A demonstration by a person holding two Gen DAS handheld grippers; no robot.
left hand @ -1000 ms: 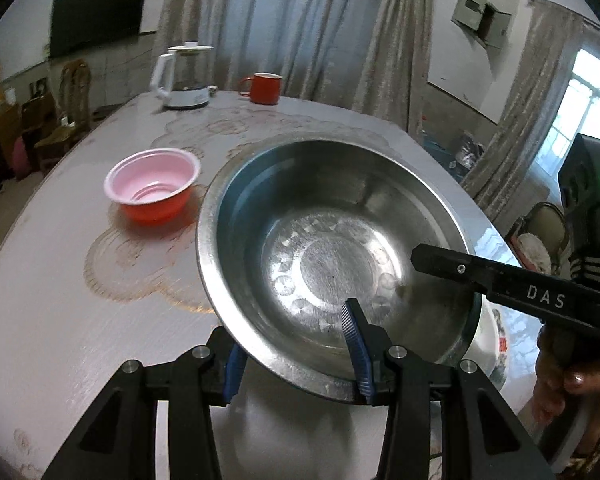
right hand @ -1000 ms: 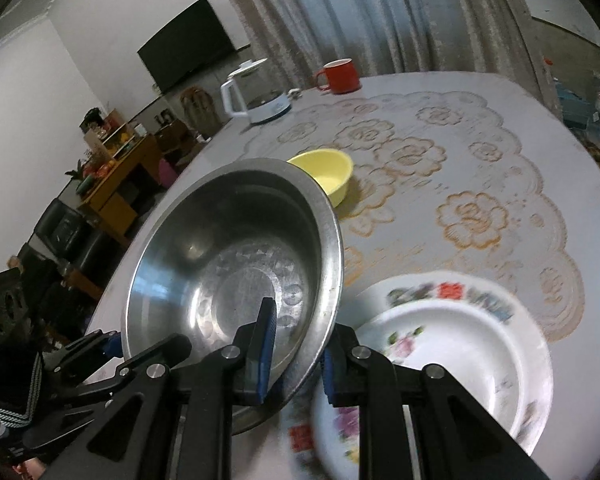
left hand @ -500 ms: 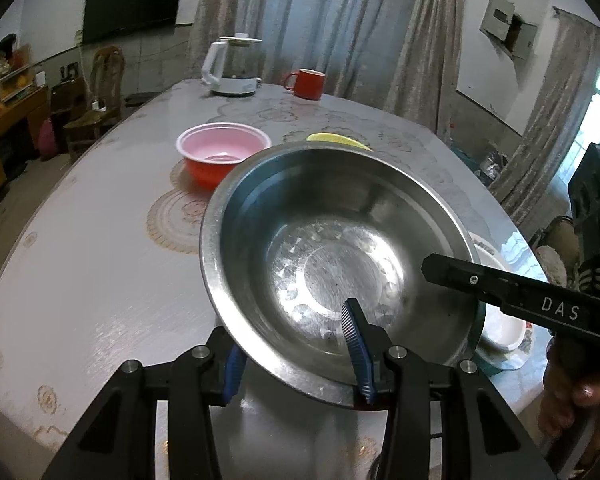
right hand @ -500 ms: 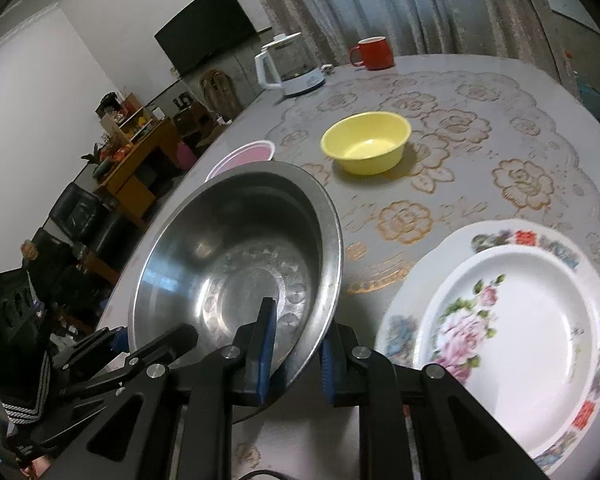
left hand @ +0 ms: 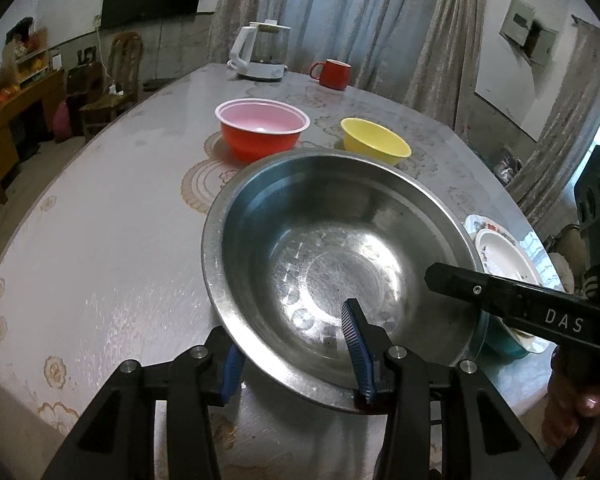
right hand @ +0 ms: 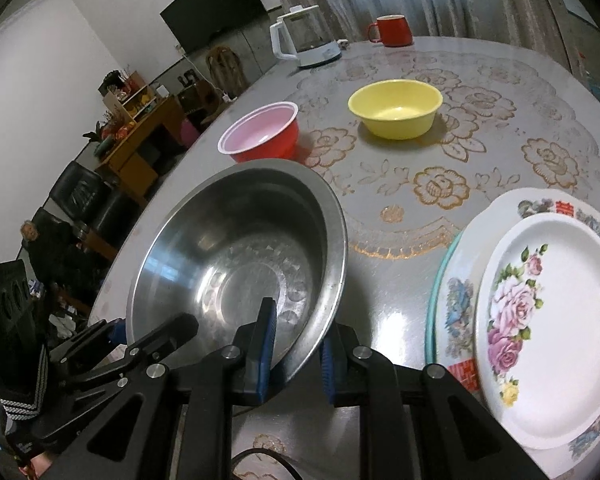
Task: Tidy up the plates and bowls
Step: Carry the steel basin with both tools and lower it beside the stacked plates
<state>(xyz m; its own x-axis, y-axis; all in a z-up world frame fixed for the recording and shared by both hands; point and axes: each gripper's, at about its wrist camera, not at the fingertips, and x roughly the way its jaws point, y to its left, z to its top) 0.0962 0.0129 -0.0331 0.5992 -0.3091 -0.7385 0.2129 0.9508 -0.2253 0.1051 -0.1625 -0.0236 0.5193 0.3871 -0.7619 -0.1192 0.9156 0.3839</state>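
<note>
A large steel bowl (left hand: 332, 264) hangs tilted just above the near part of the table, carried by both grippers. My left gripper (left hand: 296, 360) is shut on its near wall, one blue pad inside and one outside. My right gripper (right hand: 296, 350) is shut on the bowl (right hand: 236, 248) at its right rim. Farther back stand a red bowl with a pink inside (left hand: 260, 128) and a yellow bowl (left hand: 374, 142). To the right lies a stack of floral plates (right hand: 548, 320) on a teal one.
A white kettle (left hand: 260, 52) and a red mug (left hand: 332, 74) stand at the far end of the lace-patterned table (right hand: 440, 200). Chairs and a wooden cabinet (right hand: 136, 140) stand beyond the table's left edge. A person (right hand: 32, 236) sits at the far left.
Both grippers have carried the steel bowl back toward the near edge and a little lower. The yellow bowl has come into the left view, and the plate stack has slid right in the right view.
</note>
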